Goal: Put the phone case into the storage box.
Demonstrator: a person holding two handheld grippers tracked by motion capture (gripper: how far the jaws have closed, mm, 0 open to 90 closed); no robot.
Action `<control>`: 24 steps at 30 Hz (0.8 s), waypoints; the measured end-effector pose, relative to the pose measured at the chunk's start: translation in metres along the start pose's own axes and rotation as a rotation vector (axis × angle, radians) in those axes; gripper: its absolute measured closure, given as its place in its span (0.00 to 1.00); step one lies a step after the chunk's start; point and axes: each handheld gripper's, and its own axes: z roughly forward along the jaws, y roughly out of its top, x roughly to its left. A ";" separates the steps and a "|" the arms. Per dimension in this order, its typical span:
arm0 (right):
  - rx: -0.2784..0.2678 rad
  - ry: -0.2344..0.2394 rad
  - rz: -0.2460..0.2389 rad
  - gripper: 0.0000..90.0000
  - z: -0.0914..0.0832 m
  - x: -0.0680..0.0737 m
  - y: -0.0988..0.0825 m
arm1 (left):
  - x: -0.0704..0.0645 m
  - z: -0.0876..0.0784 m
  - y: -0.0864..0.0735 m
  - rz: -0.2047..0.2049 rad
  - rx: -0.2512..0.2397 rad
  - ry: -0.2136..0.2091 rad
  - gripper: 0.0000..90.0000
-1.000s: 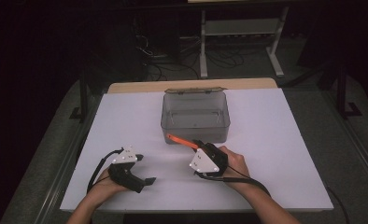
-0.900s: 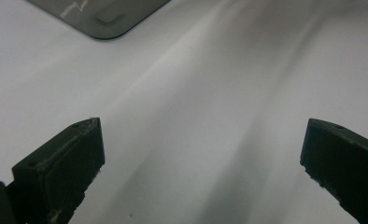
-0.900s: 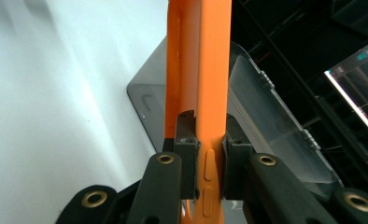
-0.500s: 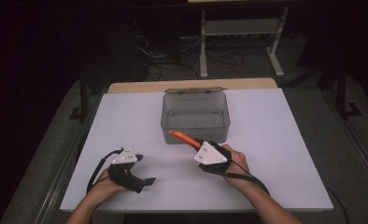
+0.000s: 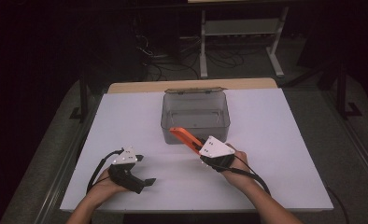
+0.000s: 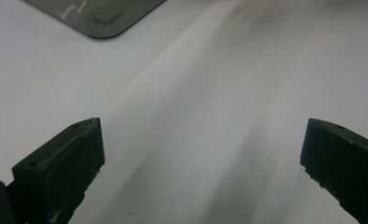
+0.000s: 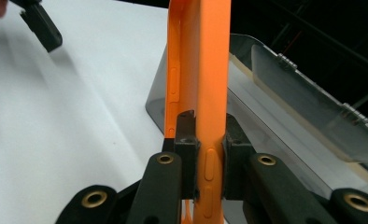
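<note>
- High view: right gripper (image 5: 197, 145) has shifted a little right and nearer since 1 second ago, carrying the orange phone case (image 5: 186, 139) with it; case tip now sits just at the near wall of the clear box (image 5: 195, 116) rather than pushed against it.
- My read: case is lifted and lined up, drop into box not yet done.
- Right gripper view: jaws clamped on 1 side wall of the orange phone case (image 7: 200, 84), pads pressing both faces.
- Case look: bright orange, thin shell, hollow inside, raised side buttons, held on edge, pointing far-left.
- Box: smoky clear plastic, lid open at far side, looks empty.
- Left gripper (image 5: 147, 181): resting near-left on white table (image 5: 275, 140), unmoved, jaws spread wide, nothing between them.
</note>
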 end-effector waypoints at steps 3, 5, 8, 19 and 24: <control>-0.004 0.020 0.037 0.88 0.000 -0.003 0.000 | 0.000 0.000 0.000 0.000 0.000 0.000 0.00; -0.005 0.029 0.050 0.88 0.000 -0.004 -0.001 | 0.000 0.000 0.000 0.000 0.000 -0.001 0.00; -0.011 0.056 0.102 0.88 -0.001 -0.008 -0.001 | 0.000 0.000 0.000 0.000 0.000 -0.002 0.00; -0.025 0.140 0.231 0.88 -0.001 -0.018 -0.005 | 0.000 0.000 0.000 0.005 0.003 -0.002 0.00; -0.031 0.159 0.263 0.88 0.000 -0.021 -0.006 | 0.000 0.001 0.000 0.007 0.004 -0.003 0.00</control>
